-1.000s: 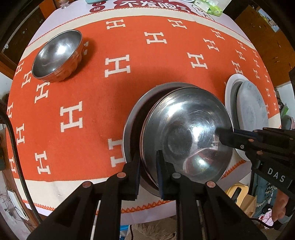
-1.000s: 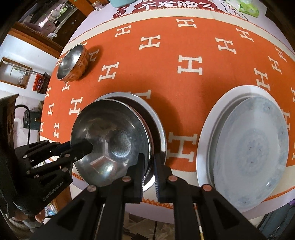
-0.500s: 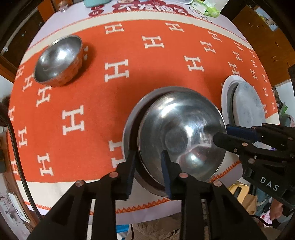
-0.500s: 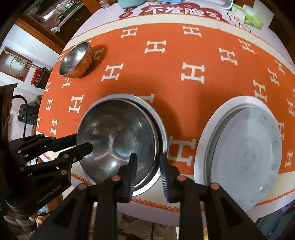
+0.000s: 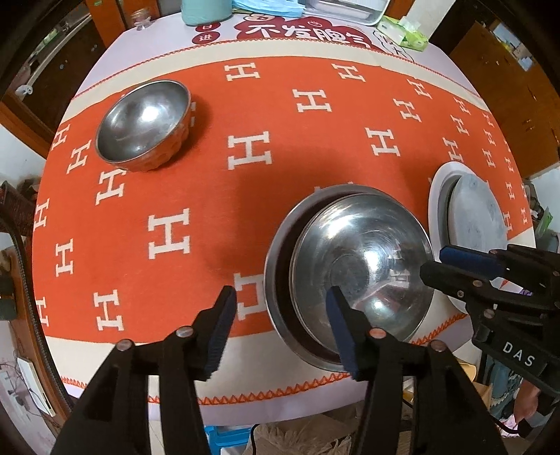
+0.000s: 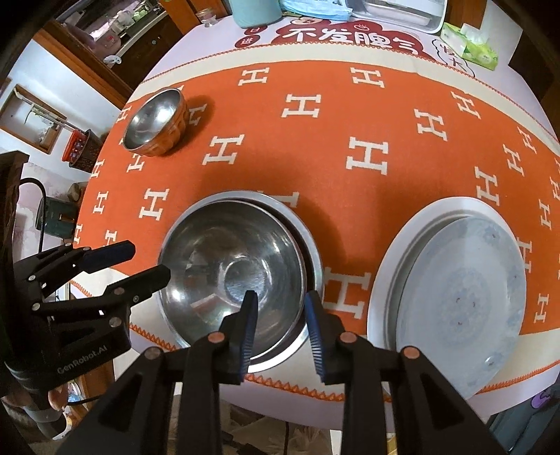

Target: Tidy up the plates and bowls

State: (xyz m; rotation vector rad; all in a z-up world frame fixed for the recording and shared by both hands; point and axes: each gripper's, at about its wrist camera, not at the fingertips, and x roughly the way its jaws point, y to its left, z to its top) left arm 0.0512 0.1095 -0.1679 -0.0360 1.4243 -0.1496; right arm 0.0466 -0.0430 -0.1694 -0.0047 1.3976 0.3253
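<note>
Tongs first: left gripper (image 5: 280,311) jaws opening, wide apart, pads off everything; the near-left rims of the nested bowls sit below the gap but nothing is pinched. Right gripper (image 6: 280,315) jaws parted a moderate gap, straddling the near-right rim of the steel bowl (image 6: 231,273) from above, pads not pressing on it as far as the view shows. Both point steeply down at the table edge. In the left wrist view the right gripper comes in from the right with its tips at the bowl's right rim; in the right wrist view the left gripper comes in from the left with its tips by the bowl's left rim.

Steel bowl sits nested inside a larger steel bowl (image 6: 311,245), off-centre toward the left in the right wrist view, both on the orange H-pattern tablecloth (image 6: 367,115) near the front edge. Just right of them, a pale patterned plate (image 6: 465,304) lies on a bigger white plate (image 6: 395,252), shifted toward its right side. Small steel bowl (image 5: 143,122) stands alone, upright, far left on the cloth, well apart from the stack. Back of table: teal container (image 5: 206,10), green tissue pack (image 6: 472,49), metal tray (image 6: 399,14).
</note>
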